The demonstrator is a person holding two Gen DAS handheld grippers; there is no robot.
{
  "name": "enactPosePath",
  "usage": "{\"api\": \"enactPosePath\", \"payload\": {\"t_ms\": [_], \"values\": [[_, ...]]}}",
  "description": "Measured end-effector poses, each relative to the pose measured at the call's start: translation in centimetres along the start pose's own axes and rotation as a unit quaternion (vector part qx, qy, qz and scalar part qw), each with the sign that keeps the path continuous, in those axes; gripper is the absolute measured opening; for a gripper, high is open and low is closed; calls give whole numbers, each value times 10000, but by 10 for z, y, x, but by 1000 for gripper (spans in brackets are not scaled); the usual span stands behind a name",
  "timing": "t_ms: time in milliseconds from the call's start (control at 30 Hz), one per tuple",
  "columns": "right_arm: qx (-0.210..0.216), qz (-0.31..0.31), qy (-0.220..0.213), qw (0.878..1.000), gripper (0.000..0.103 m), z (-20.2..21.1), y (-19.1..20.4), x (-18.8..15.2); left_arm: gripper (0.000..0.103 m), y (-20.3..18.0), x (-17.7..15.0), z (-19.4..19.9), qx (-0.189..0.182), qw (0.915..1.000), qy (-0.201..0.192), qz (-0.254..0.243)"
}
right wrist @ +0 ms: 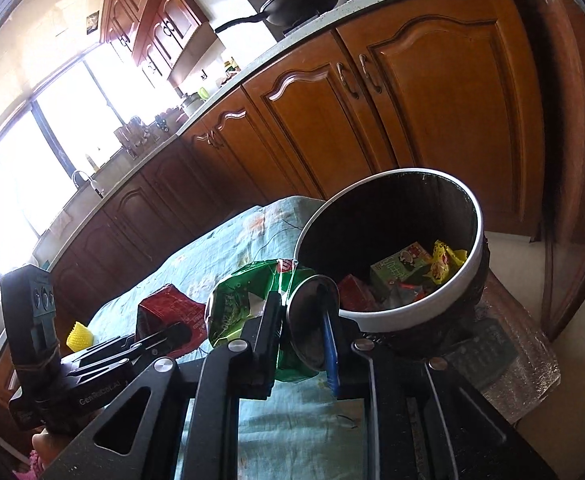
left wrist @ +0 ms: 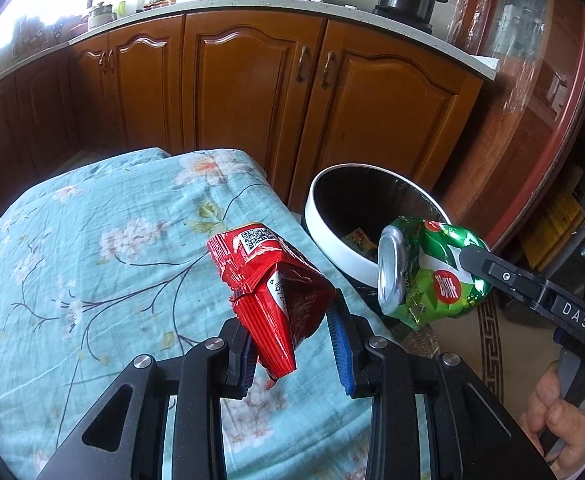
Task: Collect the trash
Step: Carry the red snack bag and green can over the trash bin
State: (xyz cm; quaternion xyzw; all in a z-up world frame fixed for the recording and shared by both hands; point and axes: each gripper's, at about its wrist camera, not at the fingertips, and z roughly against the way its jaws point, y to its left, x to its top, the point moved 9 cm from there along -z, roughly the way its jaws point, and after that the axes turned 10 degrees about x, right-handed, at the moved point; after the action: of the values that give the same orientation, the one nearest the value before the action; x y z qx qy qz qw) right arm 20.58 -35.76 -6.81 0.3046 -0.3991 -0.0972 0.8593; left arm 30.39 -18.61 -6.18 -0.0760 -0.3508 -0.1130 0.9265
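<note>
1. The left tongs [left wrist: 292, 344] are clenched on a red wrapper [left wrist: 270, 292], held above the desk's floral cloth [left wrist: 92, 248]; the wrapper's long axis runs up and away from the tongs, its QR-coded end farthest out
2. The right tongs [right wrist: 300, 336] grasp a crushed green can [left wrist: 428, 272], long axis lying roughly level, silver top facing the left tongs
3. The can hangs at the near rim of the white bin [right wrist: 392, 316], which already holds packets

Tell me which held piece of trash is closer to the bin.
The crushed green can in the right gripper, beside the bin's rim; the red wrapper hangs over the tablecloth.
</note>
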Motion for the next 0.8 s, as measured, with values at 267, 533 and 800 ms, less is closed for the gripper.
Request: {"api": "enactPosePath", "payload": {"t_ms": [267,533,800], "values": [[-140,-74,-166,9997,19,12,-19,9,30,-23,10,-6,-95,9999,-23,-140],[-349,-108,-274,9990,19,18,-39,22,30,-49,22,-18,-186,9992,-48,-356],[-463,-125,-360,9982,19,18,-52,35,30,-65,32,-29,-240,9984,-48,-503]]}}
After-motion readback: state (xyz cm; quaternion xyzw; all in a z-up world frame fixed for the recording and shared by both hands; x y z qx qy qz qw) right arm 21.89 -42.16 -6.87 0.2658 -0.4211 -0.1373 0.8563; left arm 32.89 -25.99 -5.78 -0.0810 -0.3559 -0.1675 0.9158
